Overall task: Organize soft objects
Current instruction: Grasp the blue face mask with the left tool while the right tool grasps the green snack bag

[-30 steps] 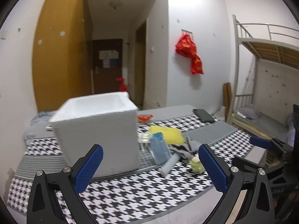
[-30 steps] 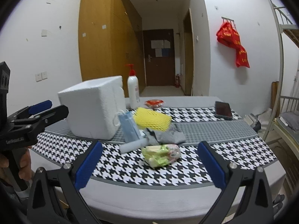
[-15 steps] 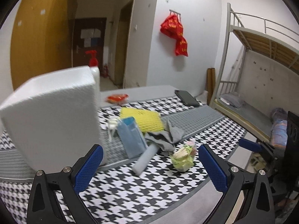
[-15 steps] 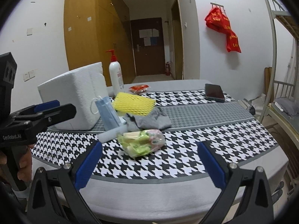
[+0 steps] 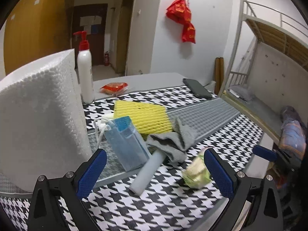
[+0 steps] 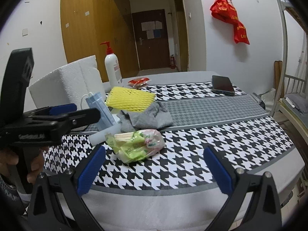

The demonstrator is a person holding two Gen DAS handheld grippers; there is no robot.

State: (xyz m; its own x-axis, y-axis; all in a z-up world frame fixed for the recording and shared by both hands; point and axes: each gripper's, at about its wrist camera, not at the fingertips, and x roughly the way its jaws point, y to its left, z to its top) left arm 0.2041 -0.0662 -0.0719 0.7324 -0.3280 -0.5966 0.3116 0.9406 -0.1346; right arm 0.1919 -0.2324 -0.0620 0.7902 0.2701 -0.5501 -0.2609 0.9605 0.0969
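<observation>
Soft items sit heaped in the middle of the houndstooth tablecloth (image 6: 192, 154): a yellow foam net (image 6: 130, 98) at the back, a grey cloth (image 6: 152, 117) crumpled in front of it and overlapping its near edge, and a pack of blue face masks (image 5: 128, 144) leaning just beside the white foam box (image 5: 40, 115). A pale foam tube (image 5: 148, 171) pokes out from under the grey cloth toward the near edge. Nearest the right gripper lies a green-and-pink tissue packet (image 6: 136, 144); its print is too blurred to read.

Left gripper (image 5: 154, 170) hovers low over the table with its blue-padded jaws spread wide and nothing between them, the mask pack and foam tube showing in the gap. Right gripper (image 6: 154, 170) hangs at the table's near edge, jaws likewise wide apart and empty, the tissue packet just ahead. From the right wrist view the left tool's black body carries a white logo, smeared and not legible, with a hand (image 6: 11, 165) wrapped around its handle.

Behind the box stands a white pump bottle (image 6: 113, 69) with a red pump and a pinkish label, unreadable. A red snack packet (image 6: 139, 81) lies near it, and a dark phone (image 6: 223, 85) rests far right. Red hanging cloth (image 6: 231, 19) on the wall bears gold characters, too small to make out.
</observation>
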